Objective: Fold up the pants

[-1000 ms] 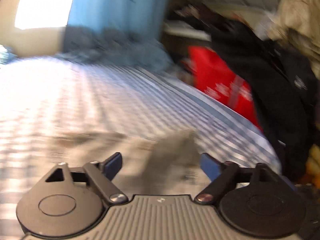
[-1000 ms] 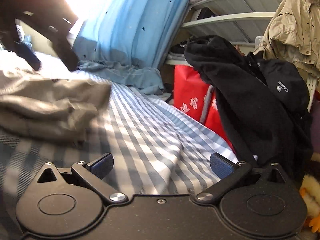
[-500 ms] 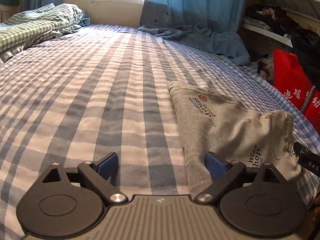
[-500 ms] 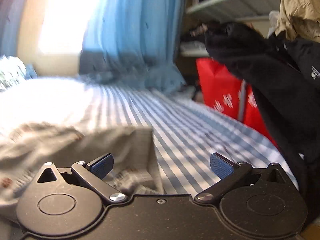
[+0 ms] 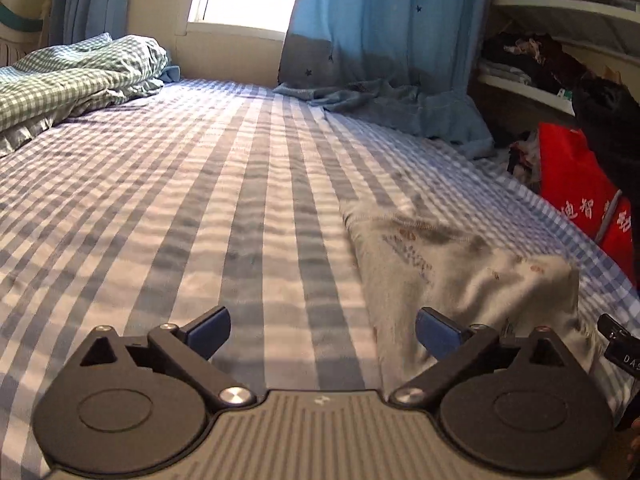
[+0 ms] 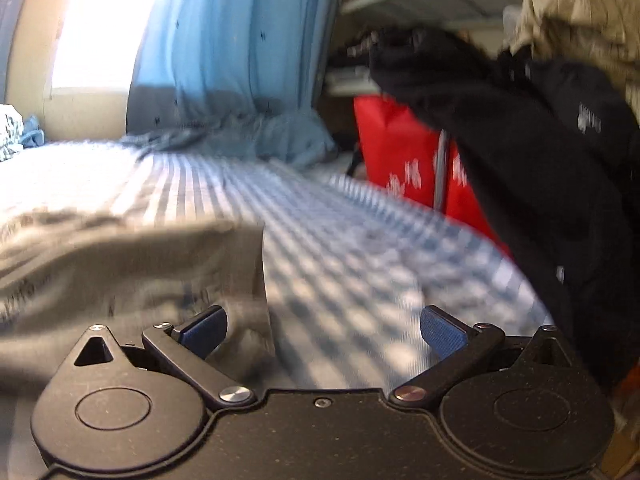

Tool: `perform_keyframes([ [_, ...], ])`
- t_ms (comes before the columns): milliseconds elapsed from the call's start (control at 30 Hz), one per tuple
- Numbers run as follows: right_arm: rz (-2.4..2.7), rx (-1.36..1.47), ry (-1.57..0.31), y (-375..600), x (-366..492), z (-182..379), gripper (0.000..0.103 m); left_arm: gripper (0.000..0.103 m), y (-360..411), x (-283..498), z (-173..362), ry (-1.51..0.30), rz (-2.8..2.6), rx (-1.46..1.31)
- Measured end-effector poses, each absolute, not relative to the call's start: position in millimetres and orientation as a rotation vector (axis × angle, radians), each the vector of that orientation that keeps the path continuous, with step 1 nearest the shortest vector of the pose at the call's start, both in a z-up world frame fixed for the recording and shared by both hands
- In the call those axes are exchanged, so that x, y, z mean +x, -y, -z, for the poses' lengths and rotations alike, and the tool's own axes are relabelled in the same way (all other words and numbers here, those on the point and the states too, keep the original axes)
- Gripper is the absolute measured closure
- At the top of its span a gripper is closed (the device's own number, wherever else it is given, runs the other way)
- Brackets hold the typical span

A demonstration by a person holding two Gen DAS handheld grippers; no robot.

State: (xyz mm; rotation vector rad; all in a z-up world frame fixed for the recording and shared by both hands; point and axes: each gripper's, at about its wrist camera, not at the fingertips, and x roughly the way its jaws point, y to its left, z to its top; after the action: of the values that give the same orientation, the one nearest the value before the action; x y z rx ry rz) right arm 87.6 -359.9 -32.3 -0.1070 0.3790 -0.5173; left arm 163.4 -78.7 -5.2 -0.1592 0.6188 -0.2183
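Both grippers free, grey pants folded on the bed

My left gripper (image 5: pixel 322 330) is opening, nothing between its fingers; my right gripper (image 6: pixel 323 330) also stands wide apart and empty. The folded grey printed pants (image 5: pixel 460 276) lie on the checked bedsheet (image 5: pixel 180 208), near its edge by the red bag (image 5: pixel 580 192). So close to that edge, a careless nudge could, I judge, slide them off or spring the loose top layer open.

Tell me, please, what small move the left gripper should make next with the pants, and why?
Probably shift the left gripper toward the grey pants beside it on the checked bedsheet. Its fingers are opening with nothing between them, and the pants lie bunched, not neatly folded.
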Motion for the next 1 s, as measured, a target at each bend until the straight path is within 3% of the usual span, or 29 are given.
perform_keyframes([
  [200, 0.424, -0.21, -0.303, 350.9, 143.2, 11.3, 0.001, 0.0, 126.3, 220.9, -16.7, -0.554, 0.233, -0.054],
  [500, 0.507, -0.506, -0.409, 353.1, 202.7, 44.0, 0.001, 0.001, 180.2, 276.1, 23.6, -0.623, 0.154, 0.127],
  [767, 0.496, -0.409, -0.489, 377.2, 206.7, 54.2, 0.001, 0.0, 164.7, 284.7, 42.1, -0.687, 0.174, 0.031],
  [1000, 0.527, -0.372, -0.412, 372.8, 187.4, 42.6, 0.001, 0.0, 150.2, 257.5, 21.9, -0.664, 0.166, 0.01],
])
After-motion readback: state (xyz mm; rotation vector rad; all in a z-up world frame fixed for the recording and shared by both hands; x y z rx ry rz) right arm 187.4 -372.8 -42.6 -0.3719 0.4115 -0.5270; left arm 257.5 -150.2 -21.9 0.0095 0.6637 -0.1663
